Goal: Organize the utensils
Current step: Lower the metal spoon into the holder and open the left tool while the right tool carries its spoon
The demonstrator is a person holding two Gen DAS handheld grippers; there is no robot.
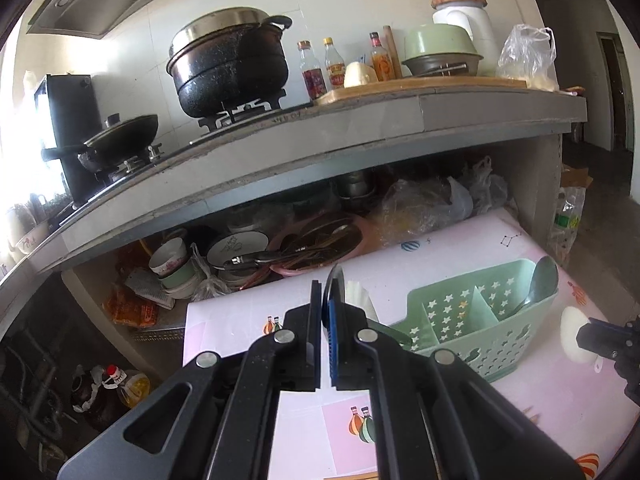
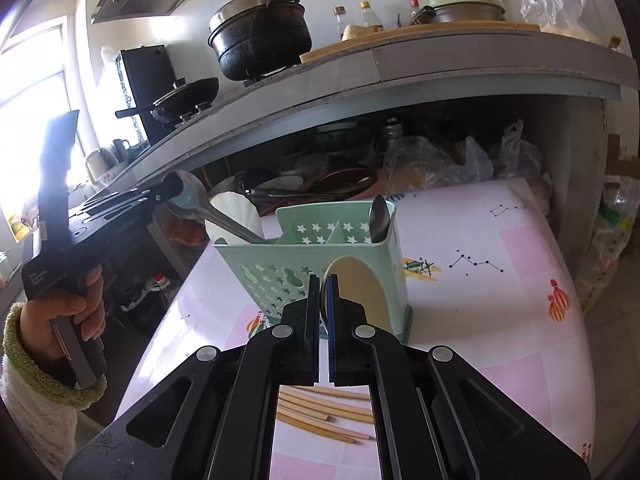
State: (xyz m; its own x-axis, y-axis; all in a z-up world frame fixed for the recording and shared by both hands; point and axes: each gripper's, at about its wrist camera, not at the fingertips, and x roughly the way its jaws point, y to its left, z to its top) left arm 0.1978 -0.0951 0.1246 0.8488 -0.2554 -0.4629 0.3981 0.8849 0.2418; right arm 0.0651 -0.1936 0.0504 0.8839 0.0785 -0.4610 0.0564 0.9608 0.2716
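A mint-green utensil caddy (image 1: 472, 320) (image 2: 304, 268) with star cut-outs stands on the pink patterned tablecloth (image 2: 480, 300). My left gripper (image 1: 325, 292) (image 2: 172, 191) is shut on the bowl of a metal spoon (image 1: 335, 280) (image 2: 192, 198). That spoon's handle slants down into the caddy's left compartment. My right gripper (image 2: 324, 292) (image 1: 585, 336) is shut on a cream spoon (image 2: 356, 288) (image 1: 572, 332), held just in front of the caddy. Another metal spoon (image 1: 540, 284) (image 2: 380, 216) stands in the caddy's right compartment. Several bamboo chopsticks (image 2: 320, 412) lie on the cloth under the right gripper.
A white scalloped piece (image 2: 234, 216) sits behind the caddy's left end. The grey counter (image 1: 360, 128) overhangs the table's far side, with pots and bottles on top. Bowls, plates and bags (image 1: 240, 248) crowd the shelf beneath it. A hand (image 2: 76, 312) holds the left gripper.
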